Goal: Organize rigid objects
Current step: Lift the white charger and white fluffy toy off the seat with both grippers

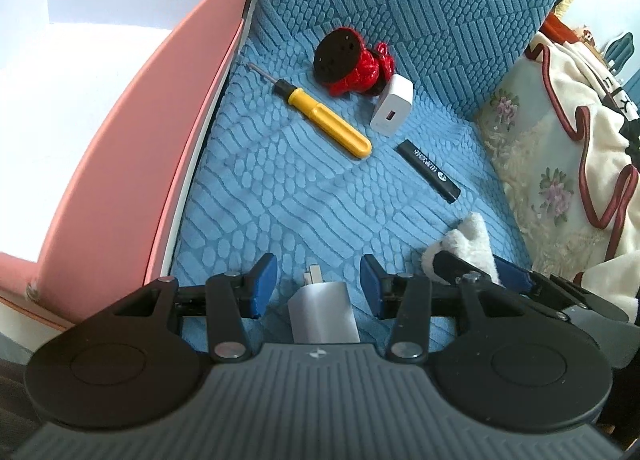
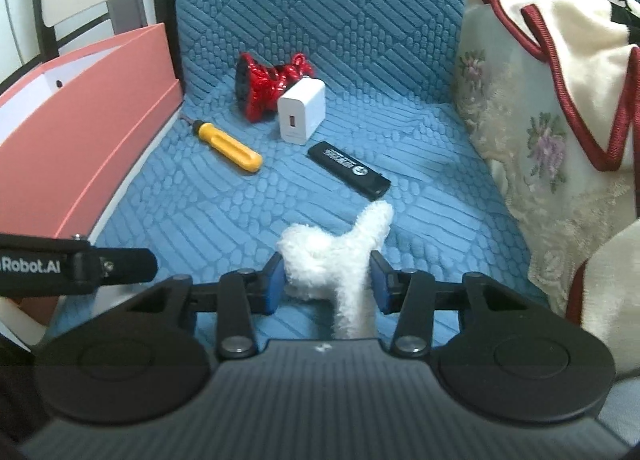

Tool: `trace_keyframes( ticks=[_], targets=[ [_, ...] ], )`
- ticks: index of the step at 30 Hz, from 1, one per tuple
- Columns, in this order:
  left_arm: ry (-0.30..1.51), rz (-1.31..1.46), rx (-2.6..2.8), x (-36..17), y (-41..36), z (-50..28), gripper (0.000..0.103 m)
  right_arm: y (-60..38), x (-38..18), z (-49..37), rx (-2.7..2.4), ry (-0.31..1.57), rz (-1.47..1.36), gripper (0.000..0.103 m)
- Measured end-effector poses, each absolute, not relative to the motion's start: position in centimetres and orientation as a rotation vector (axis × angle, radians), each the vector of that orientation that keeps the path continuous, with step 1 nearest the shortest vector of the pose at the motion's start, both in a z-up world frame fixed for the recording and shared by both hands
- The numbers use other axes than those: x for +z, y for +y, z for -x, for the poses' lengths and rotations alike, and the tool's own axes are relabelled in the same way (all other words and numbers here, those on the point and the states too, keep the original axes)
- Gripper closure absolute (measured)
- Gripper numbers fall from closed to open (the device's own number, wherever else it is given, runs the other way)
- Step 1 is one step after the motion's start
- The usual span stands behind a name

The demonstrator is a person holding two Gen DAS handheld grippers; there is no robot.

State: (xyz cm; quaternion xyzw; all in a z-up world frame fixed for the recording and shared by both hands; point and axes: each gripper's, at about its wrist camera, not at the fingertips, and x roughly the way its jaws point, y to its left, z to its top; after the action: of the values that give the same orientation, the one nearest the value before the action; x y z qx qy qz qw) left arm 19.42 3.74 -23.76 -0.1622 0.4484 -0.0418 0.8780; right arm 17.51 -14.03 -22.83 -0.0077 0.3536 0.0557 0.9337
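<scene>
On the blue quilted seat lie a yellow screwdriver (image 1: pixel 322 118) (image 2: pixel 226 146), a red and black figurine (image 1: pixel 350 62) (image 2: pixel 266 82), a white charger cube (image 1: pixel 392 105) (image 2: pixel 301 111) and a black stick-shaped device (image 1: pixel 430 170) (image 2: pixel 349 169). My left gripper (image 1: pixel 318 286) is open, its blue pads on either side of a second white plug adapter (image 1: pixel 322 316), not touching it. My right gripper (image 2: pixel 328 280) is closed on a white fluffy plush toy (image 2: pixel 340 256), which also shows in the left wrist view (image 1: pixel 468 248).
An empty pink box (image 1: pixel 120 132) (image 2: pixel 80 132) with a white inside stands on the left, against the seat. A floral cushion and cream blanket with red trim (image 1: pixel 560 164) (image 2: pixel 560 100) fill the right side. The blue backrest (image 2: pixel 320 0) rises behind the objects.
</scene>
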Motion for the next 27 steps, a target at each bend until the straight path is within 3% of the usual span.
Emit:
trace_keyframes(
  ticks=[9,13,27],
  targets=[
    [0.986,0.235,-0.076,-24.5,2.3,-19.3,0.053,-14.0,-23.0,-17.2,0.106,0.735,0.046,0.056],
    [0.986,0.223,-0.066,-24.7,2.2,-19.3,0.072,-14.3,-22.9,-17.3,0.110,0.739,0.018,0.056],
    [0.918,0.233,-0.066,-20.3,2.6,-17.8,0.072,-15.6,-18.6,-14.8,0.176,0.722,-0.031,0.056]
  ],
)
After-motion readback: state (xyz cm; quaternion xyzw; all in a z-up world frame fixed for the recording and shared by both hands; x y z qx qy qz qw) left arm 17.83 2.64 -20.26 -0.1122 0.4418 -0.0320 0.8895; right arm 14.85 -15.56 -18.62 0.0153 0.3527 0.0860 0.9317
